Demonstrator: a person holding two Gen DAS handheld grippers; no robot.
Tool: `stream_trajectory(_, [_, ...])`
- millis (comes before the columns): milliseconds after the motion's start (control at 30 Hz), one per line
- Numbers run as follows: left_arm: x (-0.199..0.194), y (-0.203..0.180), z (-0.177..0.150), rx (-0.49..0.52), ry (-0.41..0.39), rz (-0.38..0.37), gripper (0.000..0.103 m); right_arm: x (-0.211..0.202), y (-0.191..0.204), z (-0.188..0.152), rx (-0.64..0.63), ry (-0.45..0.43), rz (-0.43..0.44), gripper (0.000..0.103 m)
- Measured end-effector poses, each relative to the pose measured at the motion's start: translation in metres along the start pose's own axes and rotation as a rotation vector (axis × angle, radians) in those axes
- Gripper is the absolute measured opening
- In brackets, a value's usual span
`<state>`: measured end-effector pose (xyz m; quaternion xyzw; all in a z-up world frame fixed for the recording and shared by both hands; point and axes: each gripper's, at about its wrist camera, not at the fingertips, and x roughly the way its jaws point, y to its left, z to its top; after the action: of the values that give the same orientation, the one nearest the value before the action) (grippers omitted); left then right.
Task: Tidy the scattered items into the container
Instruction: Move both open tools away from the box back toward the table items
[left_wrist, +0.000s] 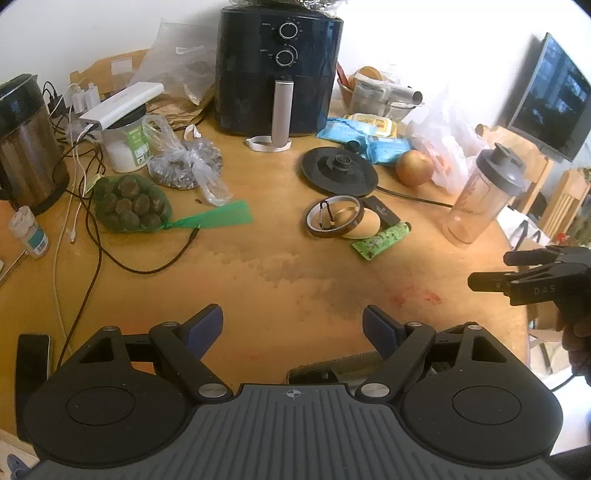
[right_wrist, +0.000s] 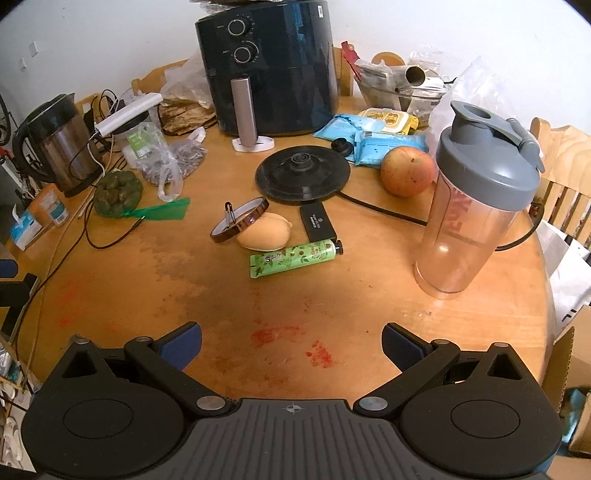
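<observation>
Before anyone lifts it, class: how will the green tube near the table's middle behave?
The green tube looks soft, so it probably dents when squeezed. Lying flat with a crimped end, it should hardly roll. Its glossy skin may slip.

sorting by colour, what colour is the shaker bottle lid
Grey; the shaker bottle lid shows best in the right wrist view.

Open tabletop in front, clutter beyond

Bare wooden table lay free nearby; the shaker bottle stood at right, the tape roll and green tube ahead.
</observation>
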<state>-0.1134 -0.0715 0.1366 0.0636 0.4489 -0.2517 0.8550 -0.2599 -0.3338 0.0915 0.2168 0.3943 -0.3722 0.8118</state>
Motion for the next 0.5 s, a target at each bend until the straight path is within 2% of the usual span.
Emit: stream_trajectory(500, [0.016,-0.002,0.007,-0.006,0.048,-0.045,0.083,0.042,-0.013,0.017,-0.004,0.001,-0.044,0.103])
